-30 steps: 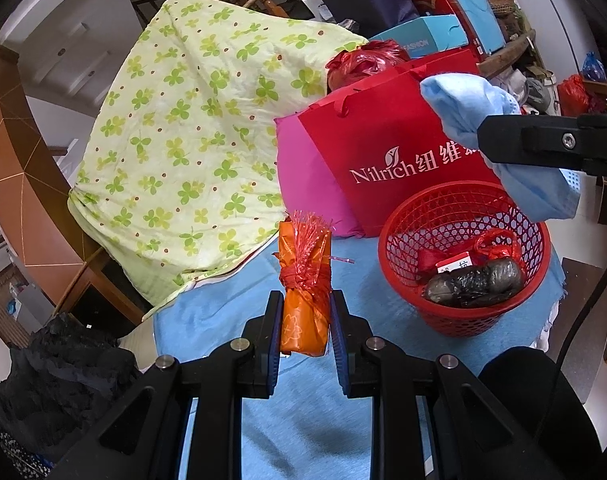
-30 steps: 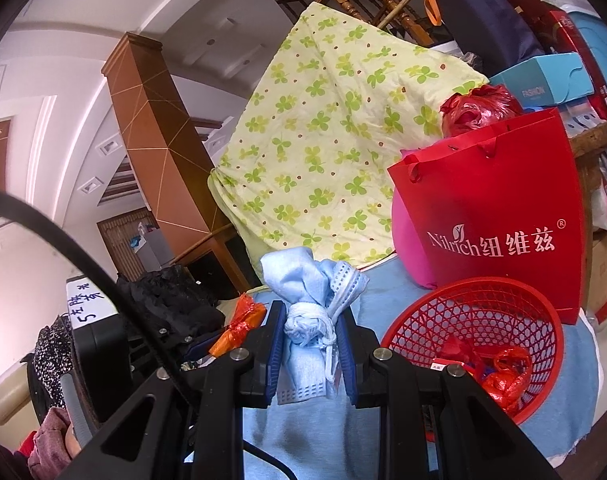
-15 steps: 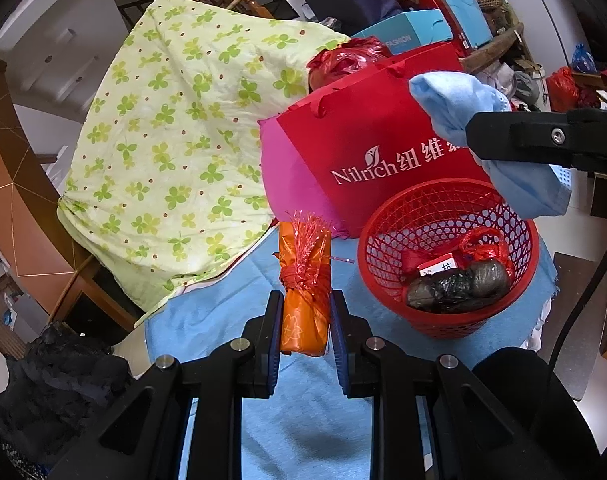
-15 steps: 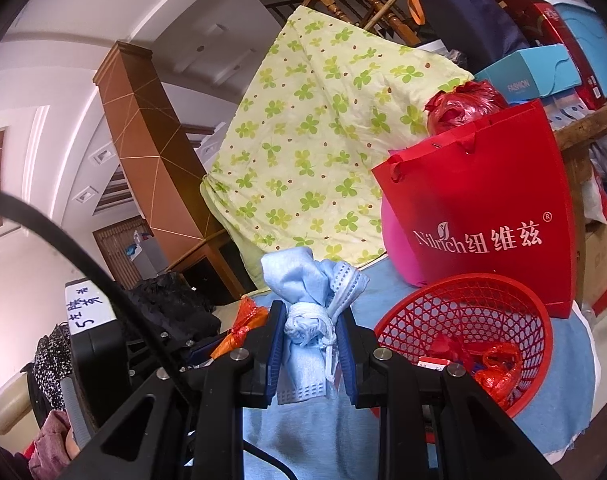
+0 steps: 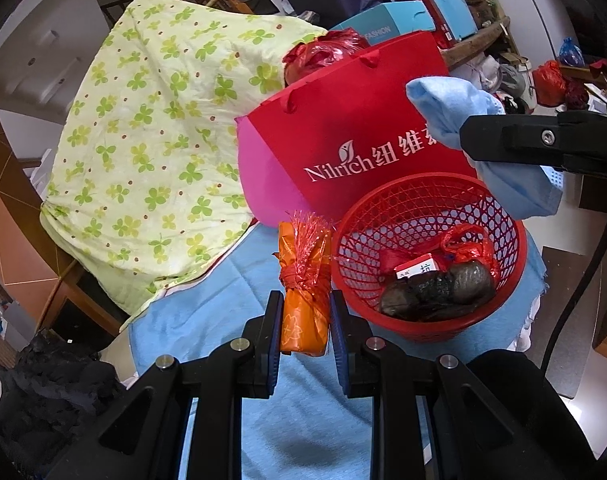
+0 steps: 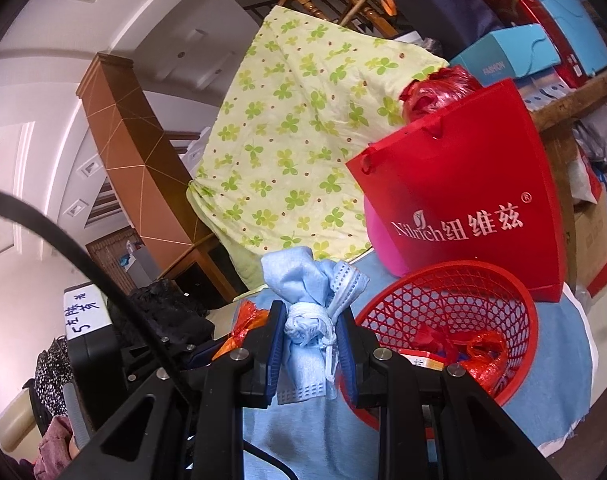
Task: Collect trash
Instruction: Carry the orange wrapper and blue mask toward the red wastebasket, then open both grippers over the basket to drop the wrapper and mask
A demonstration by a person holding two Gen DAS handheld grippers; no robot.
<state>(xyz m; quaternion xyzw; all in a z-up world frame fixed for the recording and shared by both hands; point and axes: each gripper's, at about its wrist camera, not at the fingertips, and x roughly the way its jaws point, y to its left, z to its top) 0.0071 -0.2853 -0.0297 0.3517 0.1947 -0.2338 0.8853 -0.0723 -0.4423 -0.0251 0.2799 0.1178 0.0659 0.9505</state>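
My left gripper [image 5: 305, 322] is shut on an orange wrapped bundle [image 5: 304, 312] tied with red fringe, held just left of the red mesh basket [image 5: 431, 216]. The basket holds a red plastic bag, a small carton and a dark lump. My right gripper [image 6: 309, 338] is shut on a light blue cloth wad [image 6: 303, 320] with a face mask, held left of the basket [image 6: 455, 292]. In the left wrist view the right gripper and blue wad [image 5: 455, 108] hang above the basket's far right rim.
A red Nilrich paper bag [image 5: 363, 136] and a pink one stand behind the basket. A green clover-print quilt [image 5: 151, 140] drapes over a chair at left. The table has a blue cloth [image 5: 303, 420]. Boxes and clutter are stacked at back right.
Both grippers have moved closer to the basket, keeping their loads. The basket now sits nearer and lower in both views.
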